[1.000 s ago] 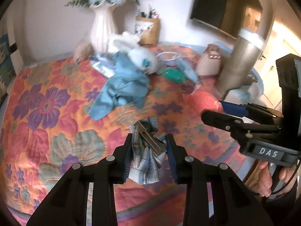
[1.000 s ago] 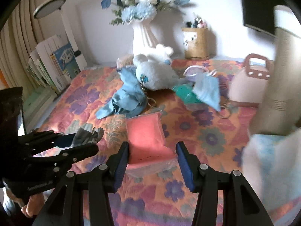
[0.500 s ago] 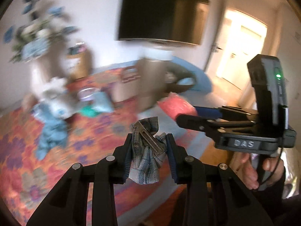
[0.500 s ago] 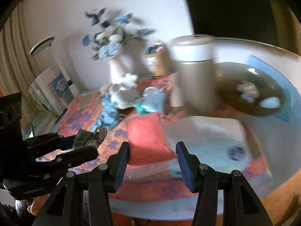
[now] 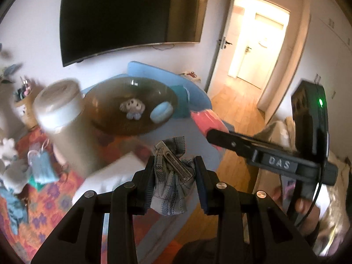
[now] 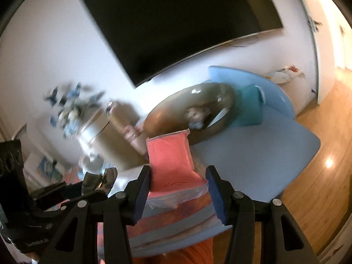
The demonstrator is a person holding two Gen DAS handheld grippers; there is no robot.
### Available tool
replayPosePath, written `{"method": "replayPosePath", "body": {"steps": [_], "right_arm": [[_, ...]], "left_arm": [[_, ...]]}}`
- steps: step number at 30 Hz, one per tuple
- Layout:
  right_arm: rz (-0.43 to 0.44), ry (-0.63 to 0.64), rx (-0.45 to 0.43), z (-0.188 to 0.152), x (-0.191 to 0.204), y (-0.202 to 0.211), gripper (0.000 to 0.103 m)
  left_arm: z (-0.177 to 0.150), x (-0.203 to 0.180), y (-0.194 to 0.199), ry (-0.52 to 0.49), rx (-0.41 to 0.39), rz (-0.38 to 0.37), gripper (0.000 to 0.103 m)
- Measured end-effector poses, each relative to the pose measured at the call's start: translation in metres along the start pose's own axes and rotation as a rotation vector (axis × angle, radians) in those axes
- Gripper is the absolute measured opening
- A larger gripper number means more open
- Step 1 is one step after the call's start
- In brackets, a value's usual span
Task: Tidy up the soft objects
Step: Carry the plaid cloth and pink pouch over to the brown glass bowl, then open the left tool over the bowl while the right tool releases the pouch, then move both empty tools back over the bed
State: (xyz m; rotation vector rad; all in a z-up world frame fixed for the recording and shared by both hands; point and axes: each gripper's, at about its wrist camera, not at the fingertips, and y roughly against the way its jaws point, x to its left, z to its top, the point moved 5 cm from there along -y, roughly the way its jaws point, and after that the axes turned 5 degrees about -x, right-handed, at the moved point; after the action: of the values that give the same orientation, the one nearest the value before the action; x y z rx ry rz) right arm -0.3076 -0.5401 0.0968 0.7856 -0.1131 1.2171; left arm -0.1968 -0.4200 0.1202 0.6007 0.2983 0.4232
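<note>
Between the left gripper fingers, a plaid cloth sits clamped; the right gripper grips a pink packet.

Black tool, blue pads, silver screws.

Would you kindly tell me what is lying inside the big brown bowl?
Inside the brown bowl lie a small plush toy and a light blue round pad. The beige canister covers the bowl's left edge, so anything there is hidden.

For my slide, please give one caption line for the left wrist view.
Left gripper holding a plaid cloth with a metal clip, facing a brown bowl.
</note>
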Motion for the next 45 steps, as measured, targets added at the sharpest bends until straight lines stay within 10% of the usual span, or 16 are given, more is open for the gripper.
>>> {"method": "replayPosePath", "body": {"steps": [14,21,35,40,45], "right_arm": [[-0.015,-0.212,-0.008,0.109,-0.034,-0.112,0.05],[0.027,-0.3,0.117,0.114,-0.063,-0.173,0.075],[-0.003,-0.205,0.04,0.065,-0.052,-0.074,0.083],[0.012,-0.094,0.126,0.021,-0.015,-0.058,0.086],[0.074,0.037,0.223,-0.028,0.04,-0.051,0.086]], "left_arm": [[0.098,0.037,-0.086,0.141,-0.053,0.21,0.031],[0.109,0.051,-0.105,0.157,-0.099,0.256,0.082],[0.077,0.015,-0.014,0.097,-0.209,0.105,0.082],[0.059,0.024,0.061,0.108,-0.298,0.079,0.082],[0.022,0.073,0.099,0.206,-0.218,0.161,0.082]]}}
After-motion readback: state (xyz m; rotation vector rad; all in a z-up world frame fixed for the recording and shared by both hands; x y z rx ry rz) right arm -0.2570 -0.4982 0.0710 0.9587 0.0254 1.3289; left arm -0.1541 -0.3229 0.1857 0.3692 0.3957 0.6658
